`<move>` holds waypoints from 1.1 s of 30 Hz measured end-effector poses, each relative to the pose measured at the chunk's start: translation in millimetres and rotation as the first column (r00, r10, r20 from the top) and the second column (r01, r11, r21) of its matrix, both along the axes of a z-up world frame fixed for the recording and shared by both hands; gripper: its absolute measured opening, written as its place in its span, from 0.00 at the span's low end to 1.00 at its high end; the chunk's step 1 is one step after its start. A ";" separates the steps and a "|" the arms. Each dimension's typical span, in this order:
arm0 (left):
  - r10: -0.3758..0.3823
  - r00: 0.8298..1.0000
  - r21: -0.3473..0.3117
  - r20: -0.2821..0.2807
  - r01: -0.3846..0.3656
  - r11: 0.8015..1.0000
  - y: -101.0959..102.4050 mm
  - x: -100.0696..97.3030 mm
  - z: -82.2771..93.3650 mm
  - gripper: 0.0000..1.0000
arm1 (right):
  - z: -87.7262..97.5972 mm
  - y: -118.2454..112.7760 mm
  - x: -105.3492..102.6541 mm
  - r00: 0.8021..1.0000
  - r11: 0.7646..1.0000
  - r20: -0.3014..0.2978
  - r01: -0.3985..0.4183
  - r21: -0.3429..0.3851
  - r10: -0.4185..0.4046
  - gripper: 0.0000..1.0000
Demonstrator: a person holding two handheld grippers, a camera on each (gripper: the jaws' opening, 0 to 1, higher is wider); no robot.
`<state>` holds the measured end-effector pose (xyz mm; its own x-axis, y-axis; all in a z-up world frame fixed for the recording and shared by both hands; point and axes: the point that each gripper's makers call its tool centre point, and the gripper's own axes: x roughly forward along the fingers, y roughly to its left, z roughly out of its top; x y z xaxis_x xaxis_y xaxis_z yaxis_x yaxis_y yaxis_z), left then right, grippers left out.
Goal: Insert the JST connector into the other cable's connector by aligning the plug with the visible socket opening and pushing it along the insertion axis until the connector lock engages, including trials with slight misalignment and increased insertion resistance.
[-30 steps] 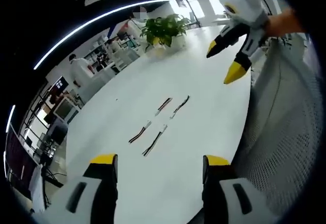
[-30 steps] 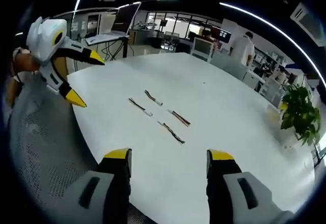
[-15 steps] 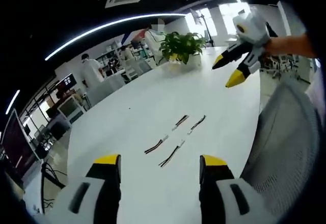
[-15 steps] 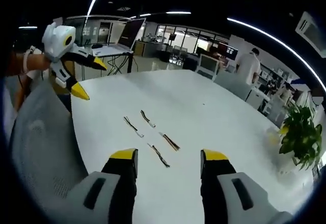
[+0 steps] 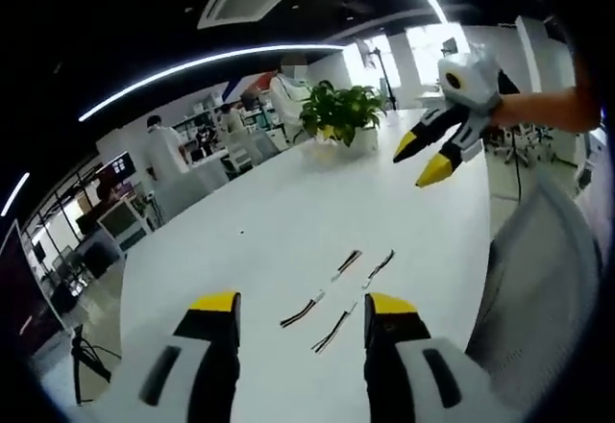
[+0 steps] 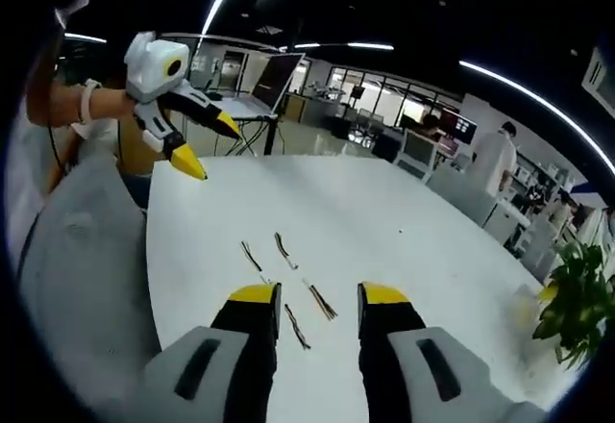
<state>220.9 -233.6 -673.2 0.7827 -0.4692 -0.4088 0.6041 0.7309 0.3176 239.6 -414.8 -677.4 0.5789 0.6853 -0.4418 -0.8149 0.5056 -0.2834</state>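
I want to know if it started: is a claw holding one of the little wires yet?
No, the four cables lie loose on the white table, with the right claw open above them and the left claw raised away.

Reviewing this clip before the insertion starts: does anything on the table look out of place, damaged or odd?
Nothing stands out. Four short cables lie apart on the white table, unmated and in two loose rows. The left gripper and right gripper hover above them, jaws open and holding nothing. Connector detail is too small to judge.
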 end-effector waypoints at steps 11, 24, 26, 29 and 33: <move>-0.044 0.999 -0.136 0.029 0.047 0.990 -16.4 22.3 14.4 0.45 | 9.4 10.4 22.9 0.999 0.999 0.019 -0.028 0.027 0.028 0.33; -0.121 0.988 -0.104 0.094 0.130 0.986 -15.0 55.7 15.3 0.30 | -4.5 27.8 49.8 0.993 0.992 -0.006 -0.121 0.036 0.122 0.29; -0.154 0.984 -0.083 0.085 0.161 0.983 -18.1 56.8 8.5 0.31 | -9.3 29.6 53.2 0.991 0.991 -0.017 -0.129 0.034 0.130 0.29; -0.171 0.983 -0.092 0.064 0.176 0.980 -20.5 60.3 0.4 0.33 | -14.5 33.8 55.5 0.989 0.989 -0.038 -0.144 0.043 0.145 0.29; -0.222 0.974 -0.155 0.050 0.227 0.962 -30.9 61.4 -8.2 0.27 | -20.7 39.0 59.0 0.984 0.984 -0.061 -0.162 0.070 0.167 0.26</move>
